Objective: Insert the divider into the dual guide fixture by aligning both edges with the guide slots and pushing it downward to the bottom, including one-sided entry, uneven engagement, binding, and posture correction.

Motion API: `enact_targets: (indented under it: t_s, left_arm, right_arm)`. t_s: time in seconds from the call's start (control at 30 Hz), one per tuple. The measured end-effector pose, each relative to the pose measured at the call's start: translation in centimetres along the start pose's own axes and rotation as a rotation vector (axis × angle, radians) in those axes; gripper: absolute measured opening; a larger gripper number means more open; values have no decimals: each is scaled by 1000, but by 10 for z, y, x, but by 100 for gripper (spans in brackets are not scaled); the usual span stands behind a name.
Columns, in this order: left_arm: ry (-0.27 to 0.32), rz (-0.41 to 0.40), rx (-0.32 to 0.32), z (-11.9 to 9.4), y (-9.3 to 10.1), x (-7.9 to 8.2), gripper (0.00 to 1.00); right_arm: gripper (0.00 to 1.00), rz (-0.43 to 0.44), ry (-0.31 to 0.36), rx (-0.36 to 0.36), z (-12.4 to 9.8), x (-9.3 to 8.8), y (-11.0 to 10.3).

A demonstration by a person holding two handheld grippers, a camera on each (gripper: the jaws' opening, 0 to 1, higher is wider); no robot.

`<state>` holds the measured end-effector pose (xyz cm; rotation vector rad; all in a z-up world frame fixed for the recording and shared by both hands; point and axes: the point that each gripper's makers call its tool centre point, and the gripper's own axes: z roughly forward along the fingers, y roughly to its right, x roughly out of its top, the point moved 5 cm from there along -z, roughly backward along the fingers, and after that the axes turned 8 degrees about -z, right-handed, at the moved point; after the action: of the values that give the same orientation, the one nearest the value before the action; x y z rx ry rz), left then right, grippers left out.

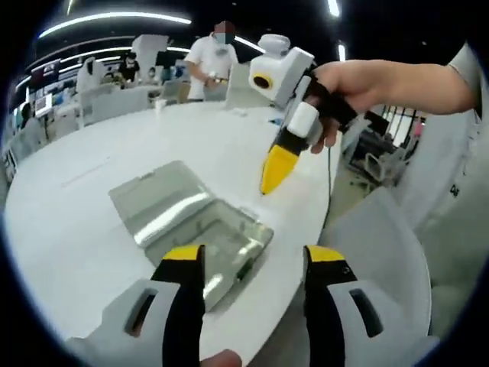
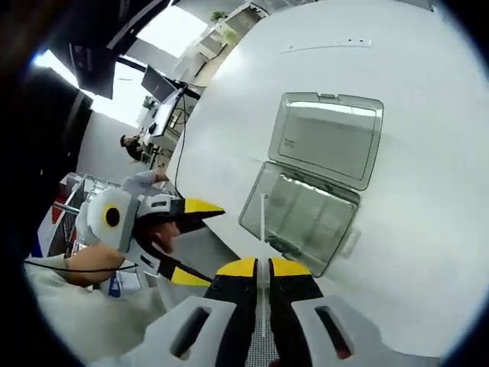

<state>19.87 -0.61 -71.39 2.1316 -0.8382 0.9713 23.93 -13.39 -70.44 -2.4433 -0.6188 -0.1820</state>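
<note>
Little is done yet, we judge: our right fingers (image 2: 238,269), closed on the thin divider (image 2: 263,229), hold it over the open clear box (image 2: 306,218) at frame centre, unslotted, while our left fingers (image 1: 183,260) gape empty.

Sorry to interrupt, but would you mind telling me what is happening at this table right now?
A person is working with two handheld grippers over a clear plastic box that lies open, lid flat, on a white table. The right gripper is shut on a thin clear divider, held above the box's tray; it has not entered the guide slots yet. The left gripper hangs open over the near edge of the box, holding nothing. Other people stand in the background.
</note>
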Motion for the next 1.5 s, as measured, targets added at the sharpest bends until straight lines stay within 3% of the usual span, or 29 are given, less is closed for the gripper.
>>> enact_targets:
  t_s: [0.17, 0.37, 0.53, 0.7, 1.1, 1.5]
  left_arm:
    - [-6, 13, 31, -1, -4, -2, 56]
    - [-15, 51, 65, -1, -7, -4, 59]
    - [-12, 79, 86, -2, -5, -3, 69]
    - [-18, 102, 102, -5, -5, -8, 73]
    - [-6, 47, 118, -12, -5, -20, 73]
    - [5, 39, 116, -12, -7, -19, 72]
  right_arm:
    - [0, 3, -38, -49, 7, 1, -1]
    - [0, 87, -71, -156, 12, 3, 5]
    - [0, 136, -72, -188, 19, 5, 8]
    - [0, 172, -86, -224, 24, 8, 11]
    - [0, 230, -109, -278, 41, 13, 12]
    - [0, 267, -133, -322, 50, 13, 12]
